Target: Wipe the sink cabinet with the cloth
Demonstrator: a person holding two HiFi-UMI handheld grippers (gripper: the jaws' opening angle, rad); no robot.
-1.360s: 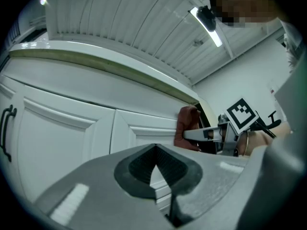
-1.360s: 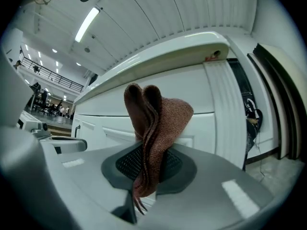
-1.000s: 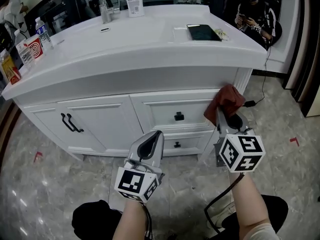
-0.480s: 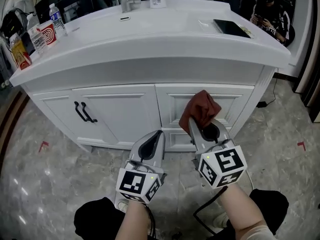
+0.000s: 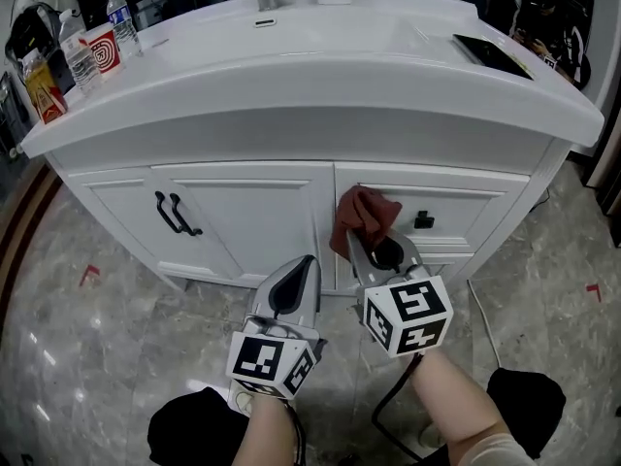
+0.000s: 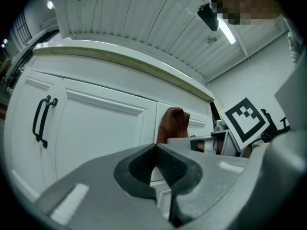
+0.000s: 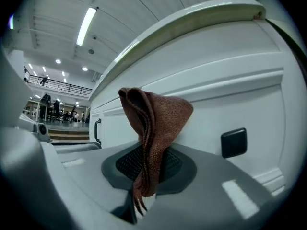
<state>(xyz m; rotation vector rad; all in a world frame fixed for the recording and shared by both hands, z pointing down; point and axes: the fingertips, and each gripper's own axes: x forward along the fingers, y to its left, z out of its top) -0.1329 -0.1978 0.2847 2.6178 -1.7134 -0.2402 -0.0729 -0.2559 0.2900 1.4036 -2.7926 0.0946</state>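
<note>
Our right gripper (image 7: 148, 166) is clamped on the cloth (image 7: 154, 119), low on its bunched folds. The cloth stands up at frame centre, seemingly touching the cabinet (image 5: 243, 216) left of the drawer knob (image 5: 423, 219). Our left gripper (image 6: 154, 164) is closed on nothing. The cloth looks soft, light and floppy; we'd grip mid-bunch, leaving a pad to press.

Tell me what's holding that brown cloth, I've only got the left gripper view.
Observer: The right tongs are shut on the cloth, which sticks up from between them.
Operator: Where on the cabinet is it?
Observer: At the top drawer front, just left of its black knob; whether it touches, I can't tell.
Operator: Anything on the countertop?
Observer: Bottles at the left end, a flat dark device at the right.
</note>
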